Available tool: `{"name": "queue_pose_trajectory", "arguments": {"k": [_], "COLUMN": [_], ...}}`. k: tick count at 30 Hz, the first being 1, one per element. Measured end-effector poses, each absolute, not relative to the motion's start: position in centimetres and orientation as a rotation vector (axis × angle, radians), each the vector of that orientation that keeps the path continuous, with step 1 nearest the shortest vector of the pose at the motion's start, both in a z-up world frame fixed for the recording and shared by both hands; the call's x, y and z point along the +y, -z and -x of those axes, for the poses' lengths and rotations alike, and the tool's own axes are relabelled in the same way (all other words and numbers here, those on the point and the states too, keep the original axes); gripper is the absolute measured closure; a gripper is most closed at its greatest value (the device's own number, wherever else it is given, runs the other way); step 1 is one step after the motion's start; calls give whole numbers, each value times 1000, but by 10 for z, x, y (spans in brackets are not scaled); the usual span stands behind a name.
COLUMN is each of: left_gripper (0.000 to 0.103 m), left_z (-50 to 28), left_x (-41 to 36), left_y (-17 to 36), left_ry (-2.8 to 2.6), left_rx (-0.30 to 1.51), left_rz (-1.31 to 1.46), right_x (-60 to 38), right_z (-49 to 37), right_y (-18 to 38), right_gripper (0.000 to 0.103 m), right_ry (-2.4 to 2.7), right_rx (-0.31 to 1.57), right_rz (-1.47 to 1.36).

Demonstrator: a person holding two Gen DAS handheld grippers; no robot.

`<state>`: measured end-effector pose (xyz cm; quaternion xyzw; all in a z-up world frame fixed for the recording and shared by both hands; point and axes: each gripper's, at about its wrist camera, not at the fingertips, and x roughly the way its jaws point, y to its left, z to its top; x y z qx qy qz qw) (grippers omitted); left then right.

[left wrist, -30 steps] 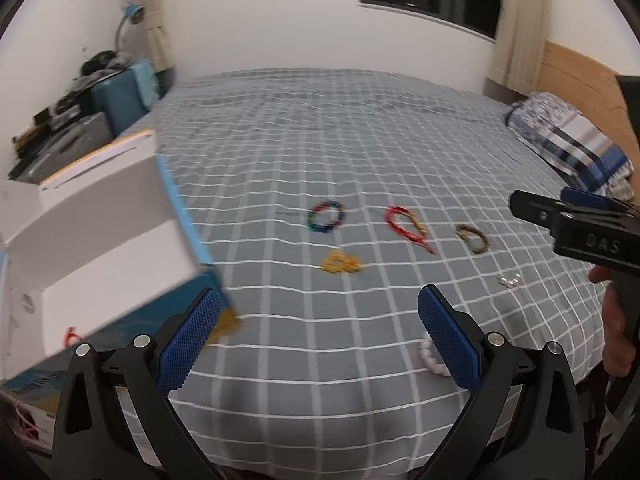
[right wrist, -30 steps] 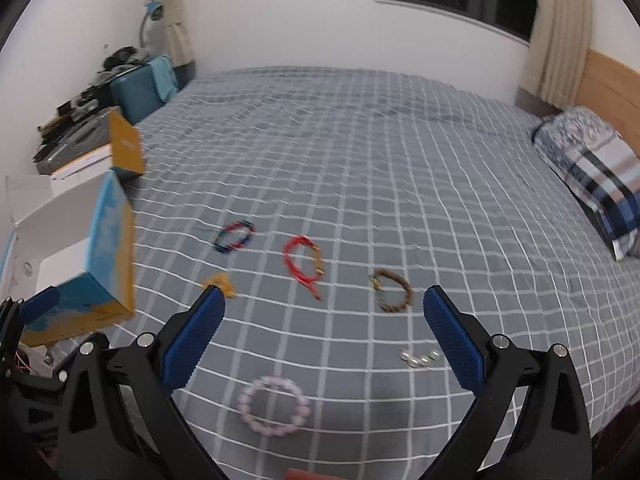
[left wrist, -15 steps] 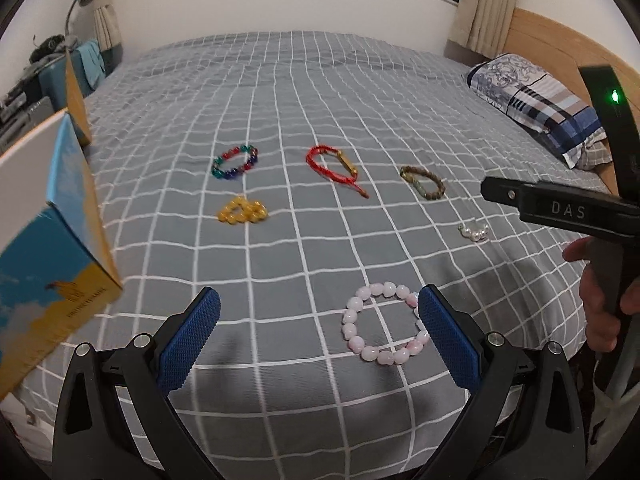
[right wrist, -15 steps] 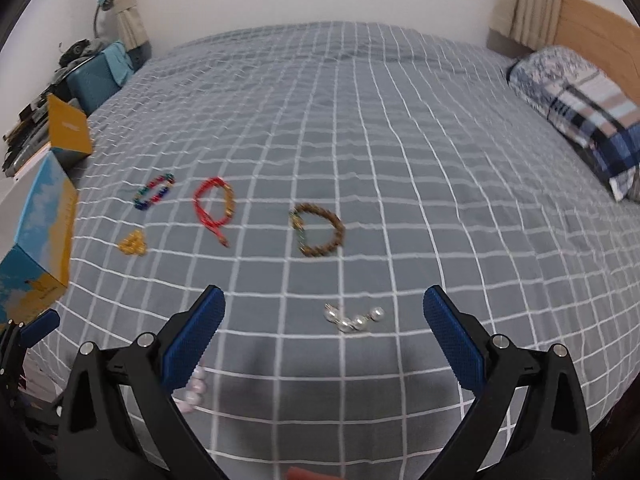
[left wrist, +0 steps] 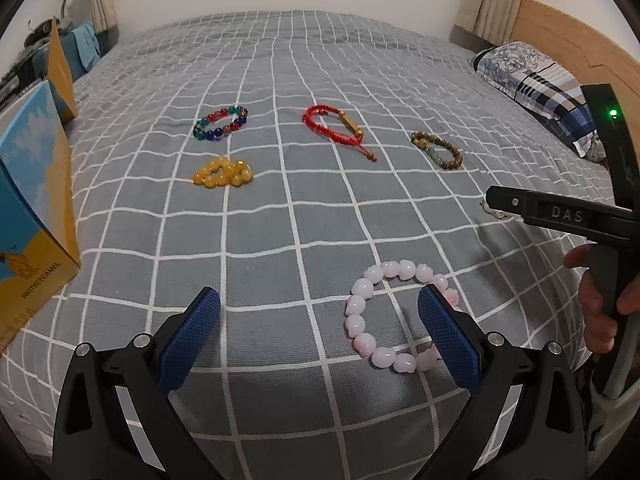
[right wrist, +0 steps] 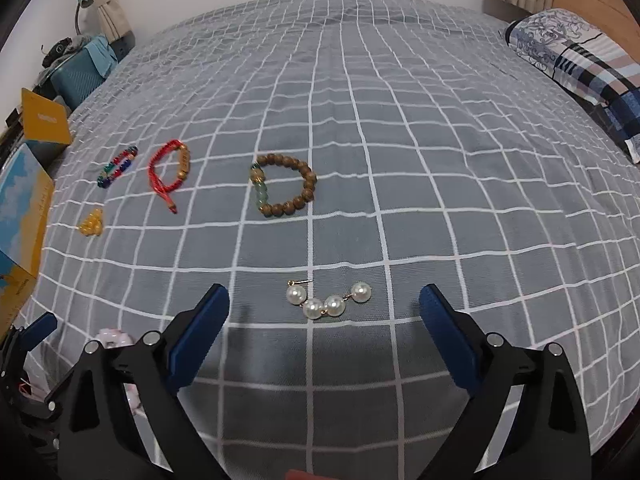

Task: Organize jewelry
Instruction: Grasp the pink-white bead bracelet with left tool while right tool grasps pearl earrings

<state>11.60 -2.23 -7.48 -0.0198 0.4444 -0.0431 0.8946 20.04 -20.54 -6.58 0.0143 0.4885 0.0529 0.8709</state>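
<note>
Meanwhile, on the bed, the right gripper hovers over the pearls, fingers closing but still clear of them. Nearby the left gripper spreads released fingers beside the pink bracelet.

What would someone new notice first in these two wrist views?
Bright jewelry scattered over the grey checked bedspread: a pink bead bracelet right at the left gripper, and pearl earrings centred ahead of the right gripper, whose empty jaws are closing slightly.
</note>
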Motion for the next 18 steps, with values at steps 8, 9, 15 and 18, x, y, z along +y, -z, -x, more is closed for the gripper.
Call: {"name": "queue_pose_trajectory", "arguments": {"k": [8,9,15,18], "left_gripper": [12,13,21,29], "left_z": [-123,-123,-122,-122], "left_x": [-23,-23,-28,-28], "left_y": [90,91,93,93], "left_ry": [105,106,103,103], "left_rx": [958,958,963,967], "left_rz": [53,47,18,28], "right_x": [-206,-207,-206,-206], "right_z": [-208,-208,-207,-206], "right_y": [88,88,88,89], "right_gripper": [24,25,43,50], "right_ry": [-100,-99,-98,-96], "right_rx": [1039,1038,1032,1030], "right_rz": [-23,-22,-6,-4]}}
